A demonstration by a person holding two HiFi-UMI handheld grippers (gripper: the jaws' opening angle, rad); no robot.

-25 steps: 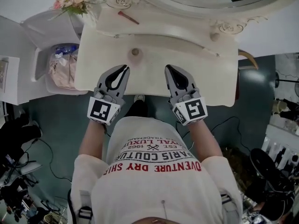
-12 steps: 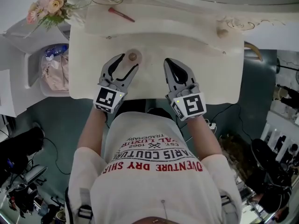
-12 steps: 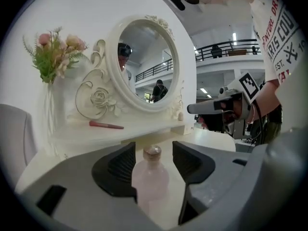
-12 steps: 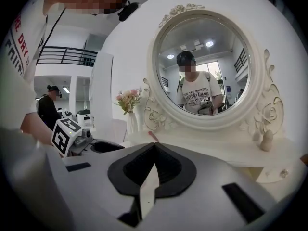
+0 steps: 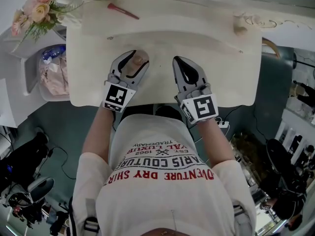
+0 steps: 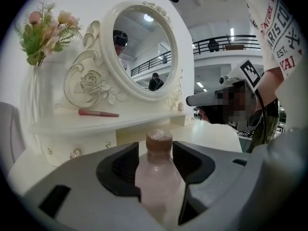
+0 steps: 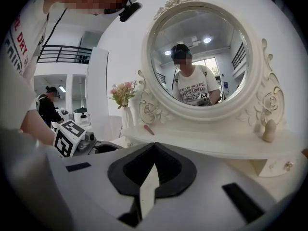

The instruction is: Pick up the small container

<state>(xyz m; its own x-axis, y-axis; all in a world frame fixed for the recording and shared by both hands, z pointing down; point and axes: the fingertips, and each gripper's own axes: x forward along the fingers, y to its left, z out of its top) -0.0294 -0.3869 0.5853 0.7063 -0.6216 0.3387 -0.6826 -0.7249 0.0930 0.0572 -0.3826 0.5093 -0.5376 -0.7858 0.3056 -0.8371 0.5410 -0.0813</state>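
Compared with half a second back, the left gripper (image 5: 135, 57) has been slid forward, so the small container (image 5: 138, 62), which was just off the jaw tips, is now bracketed by them; the right gripper (image 5: 178, 62) has barely been shifted. In the head view the container is stood upright on the front part of the dressing table (image 5: 221, 77), close to the near edge, probably left there for easy reach. Both forearms are stretched forward from the body and the left gripper is angled a bit inward to line up on the container. In the left gripper view the pinkish bottle with its brown cap (image 6: 159, 139) is seen deep between the jaws, which are spread wide. A sliver of tabletop can be made out beside it, so it probably isn't squeezed yet and closing is what's needed next. The mirror (image 6: 144, 47) and a pink stick (image 6: 98, 113) are seen behind. In the right gripper view the jaws are brought together with only a thin slit left and nothing held. It's likely being kept parked beside the other one, out of the way.
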